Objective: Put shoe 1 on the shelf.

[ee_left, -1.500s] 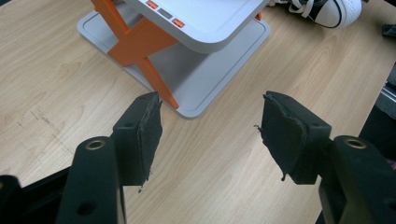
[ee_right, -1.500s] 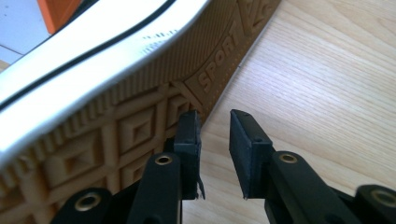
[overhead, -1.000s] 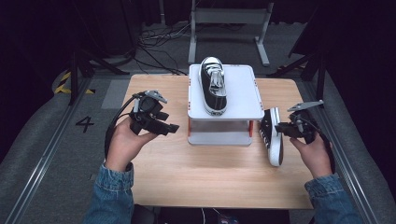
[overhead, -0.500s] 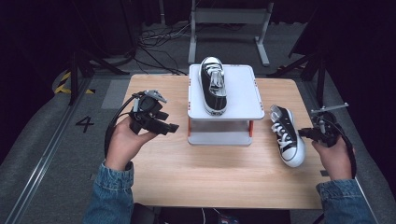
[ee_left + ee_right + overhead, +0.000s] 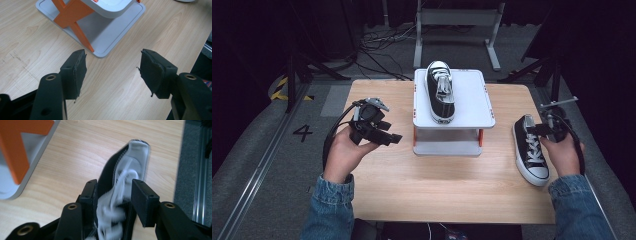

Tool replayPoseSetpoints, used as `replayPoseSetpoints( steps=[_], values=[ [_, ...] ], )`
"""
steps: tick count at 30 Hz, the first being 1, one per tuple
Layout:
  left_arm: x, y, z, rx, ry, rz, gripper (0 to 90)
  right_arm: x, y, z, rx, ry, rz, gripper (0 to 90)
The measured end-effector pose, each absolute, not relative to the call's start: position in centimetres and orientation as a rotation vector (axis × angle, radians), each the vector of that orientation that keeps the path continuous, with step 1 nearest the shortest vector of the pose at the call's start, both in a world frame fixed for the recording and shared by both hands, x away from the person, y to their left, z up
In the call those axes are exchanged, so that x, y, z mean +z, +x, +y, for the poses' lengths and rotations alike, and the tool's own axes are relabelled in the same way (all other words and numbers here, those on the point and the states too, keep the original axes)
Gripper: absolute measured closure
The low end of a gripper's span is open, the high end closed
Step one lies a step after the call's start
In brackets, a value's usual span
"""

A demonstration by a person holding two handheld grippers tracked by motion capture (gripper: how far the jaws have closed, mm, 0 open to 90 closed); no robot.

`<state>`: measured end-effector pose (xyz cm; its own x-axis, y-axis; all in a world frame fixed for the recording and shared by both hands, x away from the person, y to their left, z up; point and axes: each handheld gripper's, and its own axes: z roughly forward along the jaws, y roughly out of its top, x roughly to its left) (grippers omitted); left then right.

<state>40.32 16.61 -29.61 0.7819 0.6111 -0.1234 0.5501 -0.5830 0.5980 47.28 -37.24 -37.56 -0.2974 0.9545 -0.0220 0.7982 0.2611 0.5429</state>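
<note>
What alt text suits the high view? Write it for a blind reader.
The right gripper, its jaws just opening, straddles a black sneaker lying on the wooden table. A matching sneaker stands on a white rack; the left gripper hovers open beside it.

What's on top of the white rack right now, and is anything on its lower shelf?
One black sneaker lies on the white rack, toe pointing away. The visible front of the lower shelf is bare; its back is covered by the top.

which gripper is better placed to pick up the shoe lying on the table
Right. The right gripper sits at the shoe on the table, jaws just opened and straddling its laces. The left gripper is open and empty on the far side of the rack.
</note>
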Motion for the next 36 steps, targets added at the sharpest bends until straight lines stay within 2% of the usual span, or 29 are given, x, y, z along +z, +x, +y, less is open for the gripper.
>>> replayPoseSetpoints(
  steps=[6,10,14,19,24,27,33,35,36],
  values=[
    [-30.1,40.5,16.9,0.107,2.351,0.871,38.6,-39.9,51.4,-36.3,0.49,1.718,2.237,60.2],
    [-30.2,40.5,16.7,0.115,2.363,0.875,38.4,-40.8,52.0,-36.1,0.519,1.79,2.258,79.2],
    [-30.1,40.5,16.7,0.117,2.364,0.866,38.4,-39.9,51.3,-35.5,0.552,1.745,2.283,86.7],
    [-30.1,40.7,16.3,0.105,2.368,0.86,38.3,-38.1,48.9,-33.8,0.667,1.625,2.37,87.2],
    [-30.2,40.9,15.7,0.095,2.379,0.843,38.2,-36.7,44.3,-31.5,0.798,1.455,2.488,87.2],
    [-30.2,41.0,15.5,0.095,2.387,0.84,38.2,-36.7,42.1,-30.1,0.847,1.354,2.627,86.9],
    [-30.3,41.1,14.9,0.08,2.395,0.813,38.1,-38.3,39.6,-26.8,0.688,1.175,2.858,86.3],
    [-30.3,41.1,14.9,0.084,2.396,0.816,38.1,-38.7,39.3,-26.2,0.657,1.11,2.903,84.3],
    [-30.3,41.2,14.9,0.079,2.398,0.817,38.1,-38.8,39.2,-26.0,0.639,1.078,2.92,76.5]
  ],
)
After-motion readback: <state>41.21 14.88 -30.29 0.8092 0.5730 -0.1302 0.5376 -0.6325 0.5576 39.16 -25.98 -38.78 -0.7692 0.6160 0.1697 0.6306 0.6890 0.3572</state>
